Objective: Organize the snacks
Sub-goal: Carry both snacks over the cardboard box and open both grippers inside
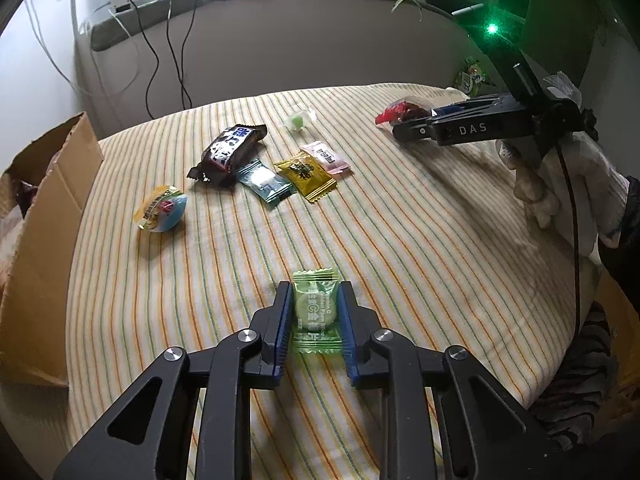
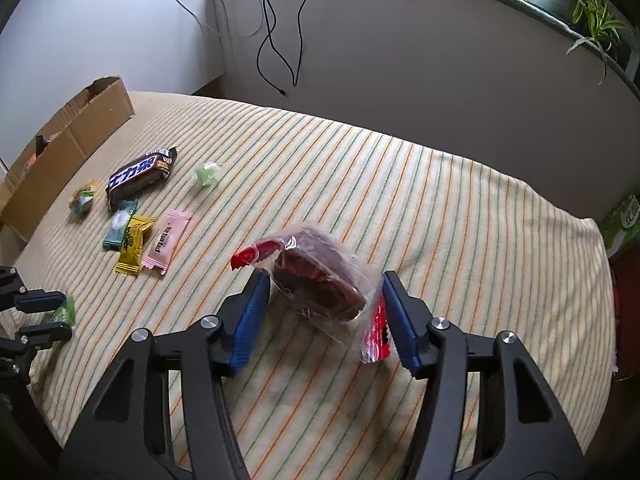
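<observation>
My left gripper [image 1: 314, 290] is shut on a green candy packet [image 1: 316, 312] just above the striped cloth. My right gripper [image 2: 324, 280] is shut on a clear-and-red bag with a brown cake [image 2: 316, 280], tilted between the blue pads. In the left wrist view the right gripper [image 1: 404, 130] shows at the far right with the cake bag [image 1: 400, 110]. In the right wrist view the left gripper [image 2: 66, 314] shows at the left edge with the green packet [image 2: 66, 310].
On the striped cloth [image 1: 400, 220] lie a dark chocolate bar [image 1: 228, 148], a teal candy [image 1: 264, 182], a yellow candy [image 1: 306, 174], a pink packet [image 1: 326, 156], a pale green sweet [image 1: 298, 120] and a round jelly cup [image 1: 162, 208]. A cardboard box [image 1: 44, 208] stands at the left.
</observation>
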Demonstrator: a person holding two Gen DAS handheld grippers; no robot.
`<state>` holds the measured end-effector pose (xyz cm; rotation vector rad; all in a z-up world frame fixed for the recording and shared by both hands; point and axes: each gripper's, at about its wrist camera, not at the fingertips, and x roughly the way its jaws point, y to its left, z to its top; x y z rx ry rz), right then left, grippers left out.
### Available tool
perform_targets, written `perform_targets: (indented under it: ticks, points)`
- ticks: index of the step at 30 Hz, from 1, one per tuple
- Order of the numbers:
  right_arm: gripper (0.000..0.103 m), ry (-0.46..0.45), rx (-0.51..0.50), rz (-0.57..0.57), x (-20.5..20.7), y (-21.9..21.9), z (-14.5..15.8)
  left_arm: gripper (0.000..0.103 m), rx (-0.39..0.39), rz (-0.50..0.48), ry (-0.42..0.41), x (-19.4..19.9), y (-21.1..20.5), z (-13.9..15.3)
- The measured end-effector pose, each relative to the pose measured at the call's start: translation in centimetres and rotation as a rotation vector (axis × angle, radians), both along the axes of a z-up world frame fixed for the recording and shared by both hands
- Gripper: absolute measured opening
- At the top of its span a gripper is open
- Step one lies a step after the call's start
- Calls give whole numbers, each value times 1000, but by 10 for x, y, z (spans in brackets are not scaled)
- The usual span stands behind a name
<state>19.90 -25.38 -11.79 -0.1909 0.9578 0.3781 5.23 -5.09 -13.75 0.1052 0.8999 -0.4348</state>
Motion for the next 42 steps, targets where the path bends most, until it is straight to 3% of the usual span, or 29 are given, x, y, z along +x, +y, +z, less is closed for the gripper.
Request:
perform_targets:
  ticks: [11,20,30,42]
  points:
    - [51,-43,14,-28,-14,3,9,20,-47,50,-16,-9,13,8]
    - [51,-97,46,14,-34,26,40,20,-78,101,-66,-12,38,33]
    - [51,-138,100,142,-60,105,77,20,-93,212,-131,-13,97,56]
    - [51,-126,145,316,-77,219,89,20,-67,385,-195,-12,190,69]
